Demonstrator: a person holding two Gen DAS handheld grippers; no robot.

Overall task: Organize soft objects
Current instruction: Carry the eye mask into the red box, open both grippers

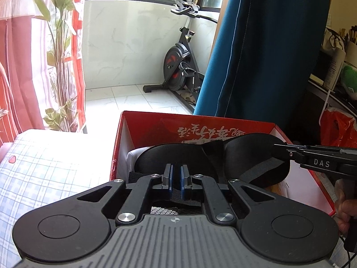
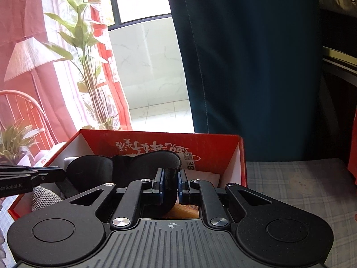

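Note:
A black padded eye mask (image 1: 223, 156) hangs stretched over an open red cardboard box (image 1: 200, 127). My left gripper (image 1: 176, 178) is shut on the mask's left edge, just above the box. My right gripper (image 2: 171, 181) is shut on the mask's right end (image 2: 156, 163); it shows in the left wrist view (image 1: 281, 153) coming in from the right. The left gripper shows in the right wrist view (image 2: 60, 174) at the mask's other end. The box (image 2: 156, 143) holds a grey knitted item (image 2: 42, 196) and a white item (image 1: 131, 156).
The box sits on a bed with a blue checked sheet (image 1: 44, 174). Beyond it are a teal curtain (image 1: 256, 44), an exercise bike (image 1: 180, 62), a red curtain with a tall plant (image 1: 60, 51), and an orange bag (image 1: 339, 127) at the right.

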